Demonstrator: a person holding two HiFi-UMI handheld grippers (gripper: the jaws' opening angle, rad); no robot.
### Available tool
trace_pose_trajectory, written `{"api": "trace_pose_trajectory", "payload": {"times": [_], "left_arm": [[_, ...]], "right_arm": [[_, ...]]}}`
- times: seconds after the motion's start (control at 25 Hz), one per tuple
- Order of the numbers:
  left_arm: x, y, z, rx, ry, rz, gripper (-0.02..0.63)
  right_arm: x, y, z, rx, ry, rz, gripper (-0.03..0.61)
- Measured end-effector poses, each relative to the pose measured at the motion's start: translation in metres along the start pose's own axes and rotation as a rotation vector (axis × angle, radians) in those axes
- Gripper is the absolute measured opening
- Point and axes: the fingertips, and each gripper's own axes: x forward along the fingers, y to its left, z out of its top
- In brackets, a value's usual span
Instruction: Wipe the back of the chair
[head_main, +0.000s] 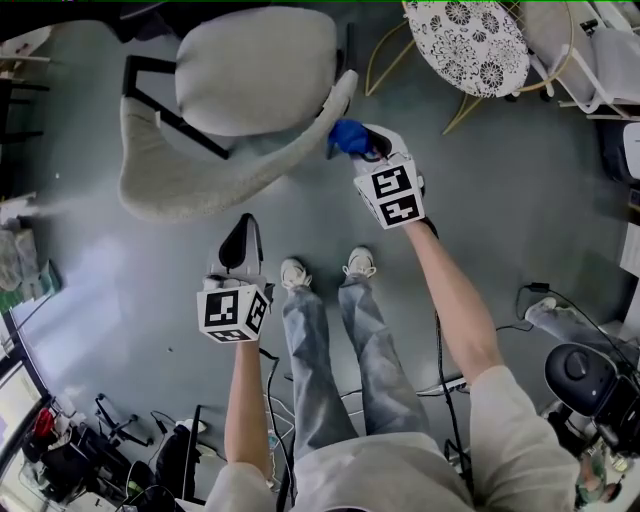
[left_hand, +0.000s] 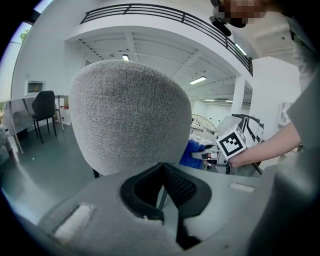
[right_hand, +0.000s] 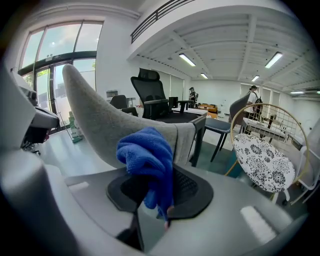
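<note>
Cloth (right_hand: 146, 155) of a deep blue is bulging out from between the jaws of the right gripper (head_main: 362, 150), which are clamping together on it. In the right gripper view a fold of it is hanging down over the black pads. In the head view we are holding that gripper out toward the upper middle of the frame. There the cloth is sitting right at the right-hand tip of the chair back (head_main: 190, 185) and appears to be touching it. The chair back is the grey fabric shell curving from the left of the frame up toward the middle. The seat (head_main: 255, 70) of the same chair is showing above it, at the top of the frame.

We are holding the left gripper (head_main: 242, 240) lower, left of centre, just above and to the left of our shoes (head_main: 296, 273). In the left gripper view its jaws are drawn nearly together, leaving only a thin slit, and nothing is sitting between them. They are pointing at the chair back without touching it. The grey fabric is filling the middle of that view, with the right gripper and the cloth peeking out at its lower right edge.

A black-and-white patterned chair (head_main: 468, 40) is standing at the upper right of the head view, well apart from the grey one, on the grey floor (head_main: 480, 200).
</note>
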Motion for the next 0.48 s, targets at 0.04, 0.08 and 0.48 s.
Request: {"api": "trace_pose_trajectory", "payload": {"times": [0.04, 0.08, 0.48], "left_arm": [[-0.002, 0.001, -0.001, 0.0, -0.003, 0.002, 0.002], [-0.005, 0.002, -0.001, -0.001, -0.005, 0.004, 0.002], [-0.04, 0.014, -0.017, -0.024, -0.024, 0.036, 0.002]], "right_arm": [[-0.002, 0.004, -0.002, 0.004, 0.001, 0.001, 0.101], [-0.005, 0.008, -0.005, 0.006, 0.002, 0.002, 0.101], [-0.021, 0.087, -0.033, 0.013, 0.025, 0.072, 0.103]]}}
